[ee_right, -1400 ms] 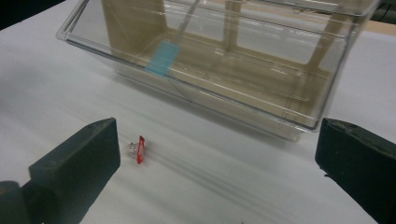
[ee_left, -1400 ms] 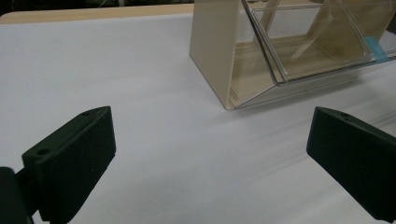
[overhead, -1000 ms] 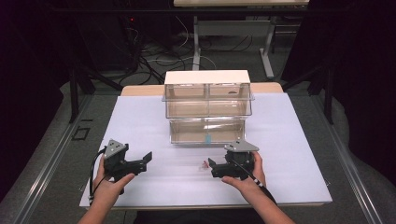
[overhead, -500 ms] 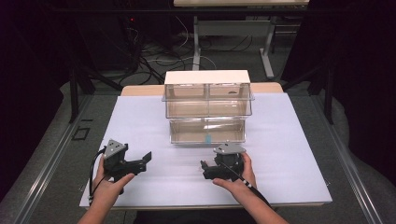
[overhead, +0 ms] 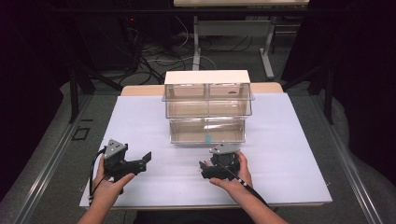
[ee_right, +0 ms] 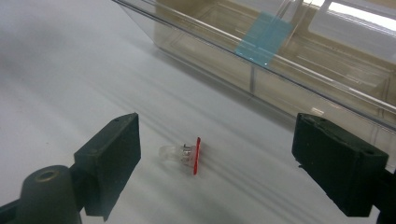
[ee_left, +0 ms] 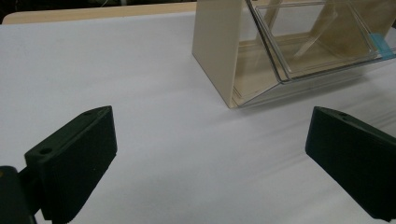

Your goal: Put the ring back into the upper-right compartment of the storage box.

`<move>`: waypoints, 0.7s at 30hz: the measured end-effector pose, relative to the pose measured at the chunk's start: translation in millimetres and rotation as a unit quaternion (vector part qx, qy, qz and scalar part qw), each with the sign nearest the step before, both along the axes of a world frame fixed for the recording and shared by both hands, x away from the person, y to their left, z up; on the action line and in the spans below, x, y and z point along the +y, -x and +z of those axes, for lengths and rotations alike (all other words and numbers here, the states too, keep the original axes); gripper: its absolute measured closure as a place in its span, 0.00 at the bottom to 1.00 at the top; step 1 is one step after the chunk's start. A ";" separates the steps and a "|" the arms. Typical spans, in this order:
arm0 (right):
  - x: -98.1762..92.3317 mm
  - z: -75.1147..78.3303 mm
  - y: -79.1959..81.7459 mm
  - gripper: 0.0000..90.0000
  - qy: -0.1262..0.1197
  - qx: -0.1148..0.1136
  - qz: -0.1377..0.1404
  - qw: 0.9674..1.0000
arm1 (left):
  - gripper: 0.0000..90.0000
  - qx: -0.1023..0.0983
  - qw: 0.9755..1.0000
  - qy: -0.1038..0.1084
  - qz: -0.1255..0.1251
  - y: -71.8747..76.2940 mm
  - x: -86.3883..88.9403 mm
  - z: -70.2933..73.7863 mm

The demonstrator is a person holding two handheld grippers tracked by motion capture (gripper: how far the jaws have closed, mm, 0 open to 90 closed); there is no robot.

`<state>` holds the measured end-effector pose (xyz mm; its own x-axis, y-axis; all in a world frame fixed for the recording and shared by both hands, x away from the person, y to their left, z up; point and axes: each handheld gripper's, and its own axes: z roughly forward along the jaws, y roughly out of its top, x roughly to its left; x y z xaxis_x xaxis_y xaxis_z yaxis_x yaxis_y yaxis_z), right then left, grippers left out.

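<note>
A: So, from the high view, what differs from a second ago?

B: Over that second the right gripper (overhead: 204, 170) slides leftward across the white sheet (overhead: 140, 121), in front of the clear drawer cabinet (overhead: 207, 109). It now sits over the spot where the small clear piece lay on the sheet a second ago. The left gripper (overhead: 145, 158) hasn't shifted; it rests near the sheet's front left, well apart from the cabinet.

A: And the left gripper view?

B: Its jaws stand wide apart with bare sheet between them. The cabinet's cream side wall (ee_left: 217, 51) and a tilted clear drawer (ee_left: 322, 42) lie ahead to the right.

A: The right gripper view?

B: Jaws spread wide there too, nothing held. The small clear piece with a red disc (ee_right: 183, 154) lies on the sheet between them, nearer the left jaw, just in front of the bottom drawer with the blue tab (ee_right: 266, 37).

A: Meaning?

B: I judge the move has lined that gripper up for a pick; closing on the piece looks like the next step, and it's tiny, so it could slip sideways.
</note>
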<state>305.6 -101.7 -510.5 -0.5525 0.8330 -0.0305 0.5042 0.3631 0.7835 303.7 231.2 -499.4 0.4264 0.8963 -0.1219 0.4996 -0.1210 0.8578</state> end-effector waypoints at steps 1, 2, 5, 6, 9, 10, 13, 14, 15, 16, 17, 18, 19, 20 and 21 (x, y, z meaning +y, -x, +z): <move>0.0 0.0 0.0 0.17 0.000 0.000 0.000 1.000 | 0.03 0.000 1.000 0.000 0.000 0.0 0.1 0.0; 0.3 -1.9 -1.1 0.17 -0.002 -0.007 0.002 1.000 | 0.03 0.000 1.000 0.000 0.000 0.0 0.2 0.0; 1.2 -6.7 -2.9 0.17 0.005 0.003 0.011 1.000 | 0.03 0.001 1.000 -0.001 0.000 -0.1 0.3 0.0; 1.9 -8.1 -3.2 0.17 0.004 0.004 0.009 1.000 | 0.03 0.001 1.000 -0.001 0.000 -0.1 0.3 -0.1; 2.3 -10.0 -3.7 0.17 0.011 0.011 0.012 1.000 | 0.03 0.001 1.000 -0.001 0.000 -0.3 0.3 -0.1; 3.8 -11.3 -3.4 0.18 0.012 0.020 0.008 1.000 | 0.03 0.001 1.000 -0.001 0.000 -0.2 0.2 -0.1; 4.5 -12.8 -4.2 0.18 0.007 0.017 0.013 1.000 | 0.03 0.002 1.000 -0.001 0.001 -0.4 0.4 -0.2; 6.5 -13.4 -4.3 0.19 0.005 0.020 0.013 1.000 | 0.03 0.003 1.000 -0.001 0.000 -0.4 0.4 -0.3; 7.4 -13.7 -4.4 0.19 0.003 0.021 0.018 1.000 | 0.03 0.003 1.000 -0.001 0.000 -0.4 0.4 -0.3; 8.3 -13.6 -4.0 0.19 0.006 0.025 0.020 0.999 | 0.03 0.002 1.000 -0.001 0.001 -0.4 0.5 -0.3; 9.8 -14.9 -4.3 0.19 0.004 0.022 0.021 1.000 | 0.03 0.002 1.000 -0.001 0.001 -0.4 0.5 -0.3; 11.1 -15.0 -3.9 0.20 0.007 0.027 0.019 0.999 | 0.03 0.002 1.000 -0.001 0.001 -0.3 0.5 -0.3; 11.1 -15.0 -3.9 0.20 0.007 0.027 0.019 0.999 | 0.03 0.002 1.000 -0.001 0.001 -0.3 0.6 -0.2; 12.0 -16.0 -4.2 0.20 0.007 0.023 0.023 0.999 | 0.03 0.001 1.000 -0.001 0.001 -0.3 0.7 -0.1; 13.1 -15.9 -3.6 0.21 0.010 0.031 0.023 0.999 | 0.03 0.001 1.000 -0.001 0.001 -0.3 0.8 -0.1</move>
<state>309.2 -88.7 -526.4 -0.5911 0.8065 -0.0118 0.5346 0.4028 0.7429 304.0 232.0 -499.6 0.4246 0.8972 -0.1213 0.5021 -0.1219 0.8562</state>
